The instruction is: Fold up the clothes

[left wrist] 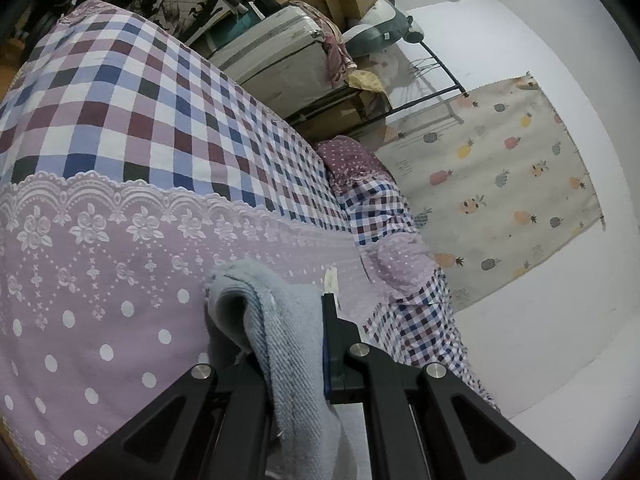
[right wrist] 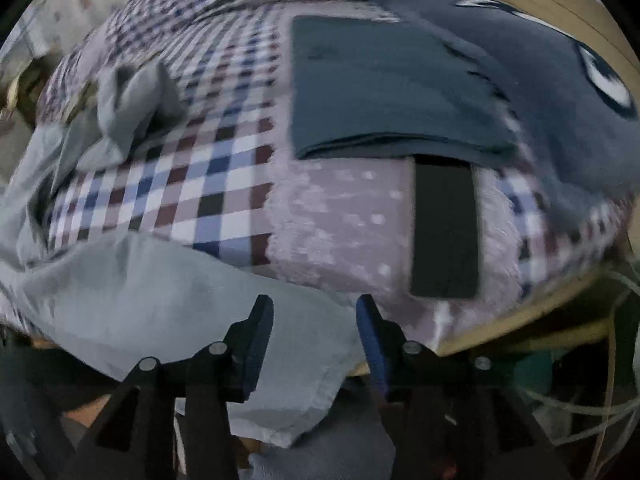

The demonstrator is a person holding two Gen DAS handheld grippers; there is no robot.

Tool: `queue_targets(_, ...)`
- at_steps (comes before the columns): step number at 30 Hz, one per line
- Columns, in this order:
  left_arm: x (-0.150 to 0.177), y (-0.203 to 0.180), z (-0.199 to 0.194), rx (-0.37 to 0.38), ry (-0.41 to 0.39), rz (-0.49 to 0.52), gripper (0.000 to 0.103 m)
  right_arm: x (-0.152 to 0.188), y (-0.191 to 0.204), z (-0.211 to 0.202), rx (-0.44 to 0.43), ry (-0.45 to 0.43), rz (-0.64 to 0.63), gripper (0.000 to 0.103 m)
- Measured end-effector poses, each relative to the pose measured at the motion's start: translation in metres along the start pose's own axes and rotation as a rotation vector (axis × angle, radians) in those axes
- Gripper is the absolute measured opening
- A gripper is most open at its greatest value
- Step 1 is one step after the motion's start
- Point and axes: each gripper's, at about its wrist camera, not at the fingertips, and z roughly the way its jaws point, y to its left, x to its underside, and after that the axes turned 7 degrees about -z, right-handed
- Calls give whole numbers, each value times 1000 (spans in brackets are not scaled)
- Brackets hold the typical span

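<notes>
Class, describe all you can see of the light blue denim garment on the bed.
The light blue denim garment is pale, woven in a twill, with a stitched hem. It lies crumpled across the checked bedspread, one end hanging over the bed's edge. The left tool is shut on a bunched fold. The right tool stands open, with cloth between its pads but not pinched. The view is blurred.
</notes>
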Motion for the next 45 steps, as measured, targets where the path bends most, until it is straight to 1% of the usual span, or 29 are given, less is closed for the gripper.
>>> queue_targets(1,0,-1,1,-2,1,3,1,-3,5,6,0,15,-36,47)
queue_targets(5,-2,-3,5,-9,6,11,1,-12,28,20,-25,50,-242,47)
queue_targets(8,-4,-2,6,-13,10,10,1,-17,46,39,-24,136,-390,47)
queue_targets(10,-5,0,7,-18,15,12,1,-19,52,49,-32,183,-441,47)
queue_targets(11,-5,1,7,-20,18,13,1,-20,56,50,-22,188,-468,47)
queue_targets(12,-6,3,8,-22,20,12,1,-20,59,51,-9,190,-495,41)
queue_targets(13,-6,4,7,-23,21,11,1,-20,64,50,31,180,-533,35)
queue_targets(15,-7,7,7,-27,24,8,1,-20,74,46,109,159,-596,5)
queue_targets(16,-7,9,6,-28,25,3,1,-20,78,44,141,150,-618,5)
queue_targets(18,-6,13,3,-28,27,-16,1,-22,87,34,249,115,-701,0)
queue_targets(21,-3,17,-3,-38,27,-38,1,-32,91,16,307,110,-783,0)
queue_targets(23,0,17,-10,-54,28,-32,1,-42,91,0,348,101,-823,0)
queue_targets(26,4,14,-20,-49,48,-12,1,-66,82,-29,567,46,-847,0)
queue_targets(28,7,13,-24,-47,68,11,1,-90,60,-56,549,41,-776,0)
queue_targets(29,8,12,-23,-56,76,27,1,-101,49,-71,534,11,-740,0)
queue_targets(31,8,14,-22,-72,83,39,1,-115,34,-86,370,30,-655,0)
queue_targets(33,8,17,-20,-79,86,32,1,-115,36,-91,243,0,-642,2)
queue_targets(34,8,18,-20,-80,87,34,1,-111,39,-84,159,12,-645,3)
queue_targets(35,8,18,-19,-82,89,35,1,-102,42,-74,117,46,-660,14)
queue_targets(36,8,18,-19,-84,90,39,1,-93,46,-64,81,82,-677,29)
queue_targets(37,8,17,-19,-87,90,46,1,-84,49,-54,44,118,-694,35)
queue_targets(38,8,16,-19,-89,91,53,1,-72,54,-40,19,171,-727,41)
queue_targets(40,8,15,-18,-94,92,63,1,-65,55,-23,-6,233,-759,42)
queue_targets(41,7,15,-18,-95,92,64,1,-61,54,-17,-18,255,-762,44)
queue_targets(43,8,14,-17,-101,91,67,1,-58,53,-9,-38,281,-770,46)
queue_targets(45,8,12,-16,-110,89,72,1,-62,51,-4,-18,279,-792,48)
